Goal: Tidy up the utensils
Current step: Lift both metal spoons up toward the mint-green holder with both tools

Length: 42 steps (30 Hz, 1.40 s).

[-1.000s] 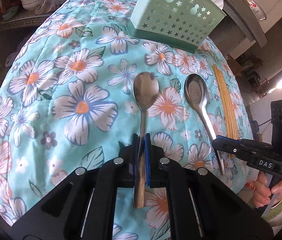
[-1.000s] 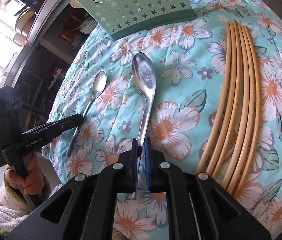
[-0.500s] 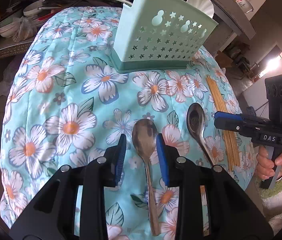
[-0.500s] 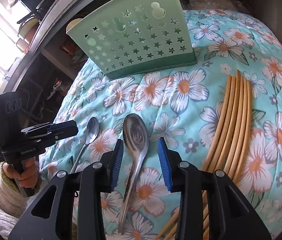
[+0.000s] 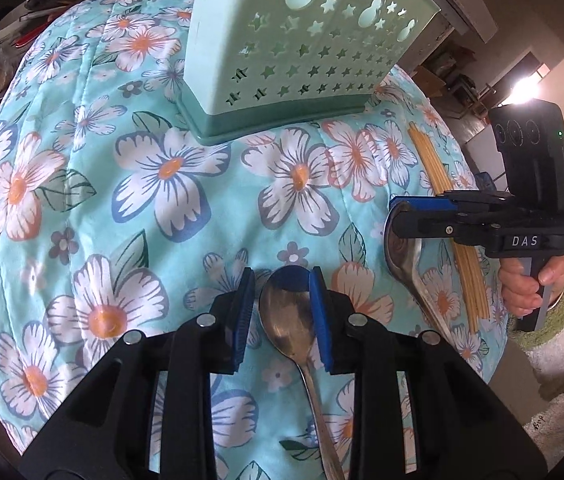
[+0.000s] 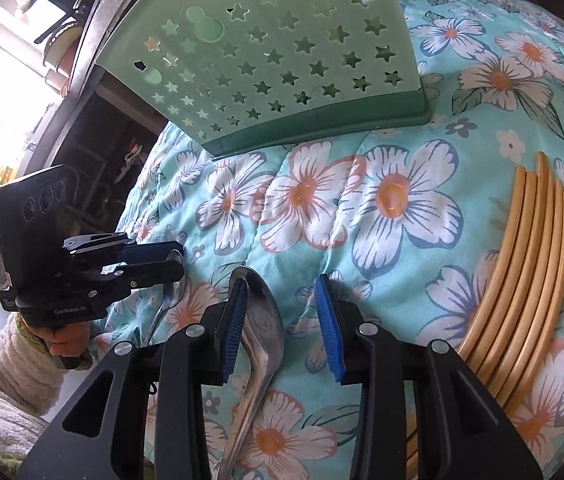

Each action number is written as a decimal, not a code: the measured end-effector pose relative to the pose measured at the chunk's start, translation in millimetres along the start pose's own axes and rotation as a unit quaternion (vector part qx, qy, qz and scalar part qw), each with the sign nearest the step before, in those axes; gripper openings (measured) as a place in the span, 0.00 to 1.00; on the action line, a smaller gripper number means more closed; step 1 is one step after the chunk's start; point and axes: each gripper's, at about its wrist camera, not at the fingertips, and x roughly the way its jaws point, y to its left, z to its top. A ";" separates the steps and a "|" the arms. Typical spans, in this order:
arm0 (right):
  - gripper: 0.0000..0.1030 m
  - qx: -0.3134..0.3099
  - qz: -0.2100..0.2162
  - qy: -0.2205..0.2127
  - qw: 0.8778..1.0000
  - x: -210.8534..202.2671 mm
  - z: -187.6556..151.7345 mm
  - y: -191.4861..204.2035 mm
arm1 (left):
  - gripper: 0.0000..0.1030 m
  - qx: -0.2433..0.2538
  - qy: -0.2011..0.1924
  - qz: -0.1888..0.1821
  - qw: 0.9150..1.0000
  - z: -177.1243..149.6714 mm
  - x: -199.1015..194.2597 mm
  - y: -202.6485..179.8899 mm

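Observation:
Two steel spoons lie on the floral cloth. My left gripper [image 5: 282, 312] is open, its blue pads on either side of the left spoon's [image 5: 291, 320] bowl. My right gripper [image 6: 283, 324] is open over the right spoon [image 6: 262, 332], whose bowl lies by the left pad; this gripper shows in the left wrist view [image 5: 401, 216] above that spoon [image 5: 405, 264]. The left gripper shows in the right wrist view [image 6: 170, 260]. A green star-holed utensil holder [image 5: 301, 56] stands at the back, also in the right wrist view [image 6: 274, 60].
A bundle of bamboo chopsticks [image 6: 529, 264] lies on the cloth to the right, also in the left wrist view [image 5: 453, 232]. The floral quilt [image 5: 162, 184] covers a rounded table. Shelves with dishes [image 5: 10, 40] stand behind at left.
Both grippers went from shut on the spoon handles to open, and moved forward along the spoons to their bowls, nearer the holder. The spoons stay on the cloth.

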 end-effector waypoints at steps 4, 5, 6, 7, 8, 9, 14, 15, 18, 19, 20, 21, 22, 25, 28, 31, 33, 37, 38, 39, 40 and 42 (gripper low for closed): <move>0.25 -0.014 0.000 0.006 1.000 2.0 1.2 3.2 | 0.18 0.006 0.007 -0.003 1.000 1.3 3.7 -1.7; 0.21 -0.017 0.001 0.009 1.000 3.7 0.8 5.4 | 0.16 0.008 0.007 -0.001 1.000 1.4 3.7 -2.3; 0.20 -0.018 -0.001 0.011 1.000 4.7 0.7 6.4 | 0.14 0.009 0.007 0.000 1.000 1.5 3.5 -3.0; 0.17 -0.020 -0.003 0.013 1.000 6.1 1.0 7.9 | 0.13 0.010 0.007 0.001 1.000 1.8 3.6 -3.6; 0.14 -0.024 -0.005 0.014 1.000 7.1 0.6 9.7 | 0.12 0.011 0.007 0.003 1.000 2.3 4.0 -4.4; 0.13 -0.026 -0.006 0.014 1.000 7.9 0.0 12.5 | 0.11 0.012 0.007 0.006 1.000 3.2 4.8 -5.4; 0.06 -0.030 -0.017 0.011 0.999 4.4 -3.2 21.0 | 0.07 0.028 0.003 0.028 0.999 3.5 8.7 -20.7; 0.05 -0.030 -0.019 0.009 0.999 3.1 -4.2 23.4 | 0.07 0.028 0.001 0.030 0.999 3.8 8.9 -22.8; 0.04 -0.030 -0.035 -0.003 0.999 -3.3 -7.1 30.1 | 0.05 0.025 -0.004 0.036 0.999 4.5 9.1 -27.1; 0.04 -0.030 -0.039 -0.007 0.999 -6.1 -8.5 31.5 | 0.05 0.023 -0.005 0.037 0.999 4.4 8.2 -27.5; 0.04 -0.029 -0.044 -0.011 0.999 -9.1 -9.0 31.9 | 0.04 0.020 -0.007 0.038 0.999 3.7 6.0 -27.5; 0.04 -0.029 -0.048 -0.015 0.998 -12.3 -9.8 33.4 | 0.03 0.019 -0.009 0.040 0.999 3.2 4.2 -28.7; 0.04 -0.028 -0.054 -0.020 0.998 -17.2 -10.8 32.9 | 0.03 0.019 -0.011 0.043 0.999 1.3 1.1 -27.9; 0.04 -0.034 -0.072 -0.038 0.996 -30.5 -14.6 38.3 | 0.02 0.019 -0.013 0.057 0.998 -2.4 -5.9 -29.8; 0.04 -0.039 -0.086 -0.057 0.994 -46.7 -17.4 43.3 | 0.02 0.020 -0.011 0.076 0.997 -7.5 -17.0 -29.7; 0.04 -0.049 -0.107 -0.083 0.990 -63.3 -20.0 50.3 | 0.02 0.025 -0.020 0.099 0.995 -11.0 -30.2 -34.7; 0.04 -0.054 -0.118 -0.098 0.987 -73.6 -20.6 53.7 | 0.02 0.030 -0.036 0.116 0.992 -13.2 -42.6 -41.0; 0.04 -0.066 -0.138 -0.137 0.979 -96.6 -22.7 64.6 | 0.02 0.046 -0.083 0.147 0.985 -13.3 -74.0 -57.3; 0.03 -0.068 -0.141 -0.145 0.977 -102.3 -23.0 67.0 | 0.02 0.050 -0.096 0.154 0.982 -12.4 -83.1 -61.5; 0.03 -0.071 -0.147 -0.158 0.974 -110.0 -23.1 69.7 | 0.02 0.052 -0.108 0.160 0.980 -10.4 -90.6 -65.4; 0.03 -0.073 -0.152 -0.168 0.971 -115.3 -23.0 72.1 | 0.02 0.053 -0.119 0.166 0.978 -8.9 -98.8 -68.2; 0.03 -0.076 -0.156 -0.187 0.967 -127.8 -22.8 76.6 | 0.02 0.049 -0.142 0.174 0.973 -2.3 -114.4 -73.8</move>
